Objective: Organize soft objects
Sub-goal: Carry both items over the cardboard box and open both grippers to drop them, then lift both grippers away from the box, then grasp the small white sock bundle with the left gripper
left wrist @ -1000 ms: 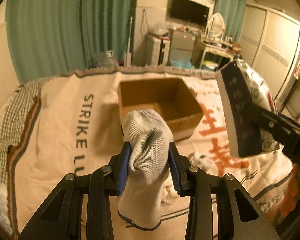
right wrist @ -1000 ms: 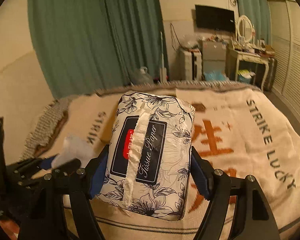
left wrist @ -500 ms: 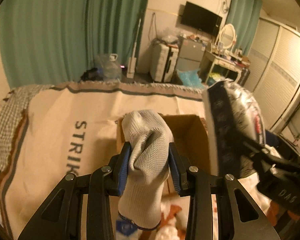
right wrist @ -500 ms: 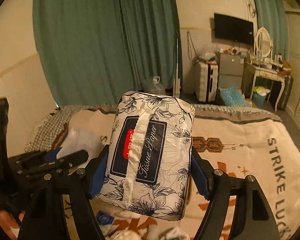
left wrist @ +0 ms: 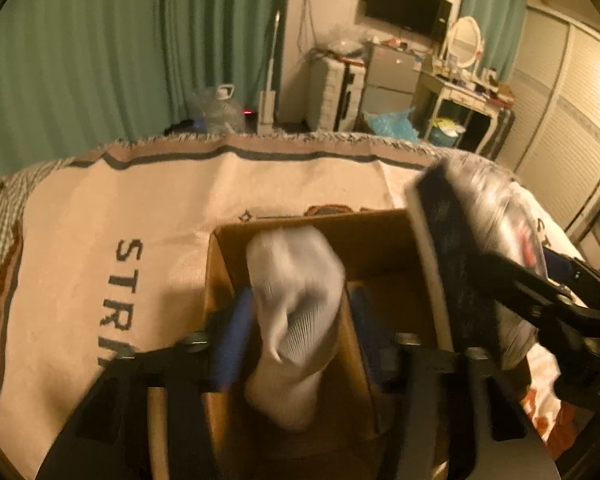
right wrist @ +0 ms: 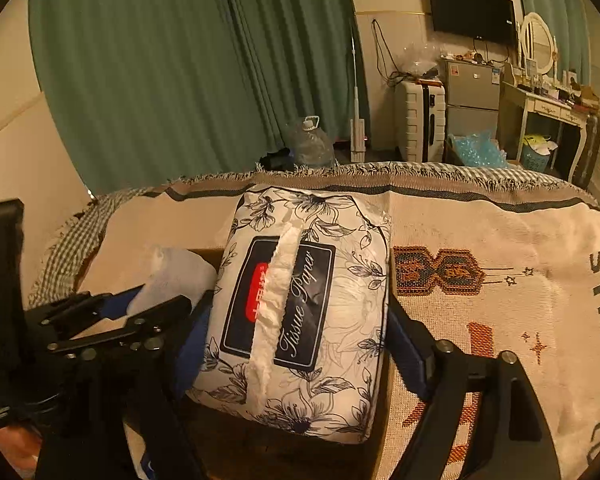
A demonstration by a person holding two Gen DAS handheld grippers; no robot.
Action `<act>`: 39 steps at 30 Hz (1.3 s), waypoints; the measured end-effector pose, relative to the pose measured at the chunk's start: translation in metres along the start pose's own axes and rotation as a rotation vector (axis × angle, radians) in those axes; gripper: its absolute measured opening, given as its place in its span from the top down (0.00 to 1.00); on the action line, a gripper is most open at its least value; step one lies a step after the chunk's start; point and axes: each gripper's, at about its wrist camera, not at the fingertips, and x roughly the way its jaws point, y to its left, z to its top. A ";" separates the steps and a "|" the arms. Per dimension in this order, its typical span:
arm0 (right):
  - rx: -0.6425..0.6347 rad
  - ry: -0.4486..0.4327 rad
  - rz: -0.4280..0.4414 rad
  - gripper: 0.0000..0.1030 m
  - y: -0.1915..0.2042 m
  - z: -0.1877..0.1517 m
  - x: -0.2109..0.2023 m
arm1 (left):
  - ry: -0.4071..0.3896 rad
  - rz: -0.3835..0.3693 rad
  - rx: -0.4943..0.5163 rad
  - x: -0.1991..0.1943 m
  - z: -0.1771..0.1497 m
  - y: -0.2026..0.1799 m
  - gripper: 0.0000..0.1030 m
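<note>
My left gripper (left wrist: 296, 320) stands wide open over the brown cardboard box (left wrist: 380, 240). The white knit glove (left wrist: 296, 316) hangs blurred between the blue pads, touching neither, above the box's inside. My right gripper (right wrist: 296, 316) is shut on a floral tissue paper pack (right wrist: 300, 312) and holds it over the box's right side. The pack also shows in the left wrist view (left wrist: 472, 264), with the right gripper (left wrist: 540, 300) behind it. In the right wrist view the left gripper (right wrist: 112, 316) and the glove (right wrist: 172, 276) sit at the left.
The box sits on a cream blanket (left wrist: 100, 216) with dark lettering, spread over a bed. Beyond the bed's far edge are green curtains (left wrist: 140, 40), a water jug (left wrist: 220, 108), a white suitcase (right wrist: 420, 120) and a dressing table (left wrist: 468, 92).
Both grippers moved forward and down over the box. The left jaws opened and the glove came free of the pads. The right gripper kept its hold on the pack.
</note>
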 end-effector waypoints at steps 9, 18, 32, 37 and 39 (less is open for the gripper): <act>0.003 -0.087 -0.063 0.18 -0.007 0.012 -0.080 | -0.123 0.037 0.014 -0.093 0.006 -0.016 0.31; -0.116 -0.166 -0.113 0.05 0.033 0.032 -0.214 | -0.296 0.061 0.052 -0.225 -0.008 -0.045 0.09; -0.066 0.003 -0.146 0.00 0.042 -0.087 -0.212 | -0.083 0.134 0.015 -0.180 -0.116 -0.025 0.09; -0.002 0.127 -0.155 0.00 0.043 -0.145 -0.165 | 0.069 0.216 -0.003 -0.140 -0.152 -0.010 0.11; 0.011 0.166 -0.144 0.00 0.050 -0.163 -0.152 | 0.110 0.190 -0.031 -0.128 -0.165 -0.003 0.11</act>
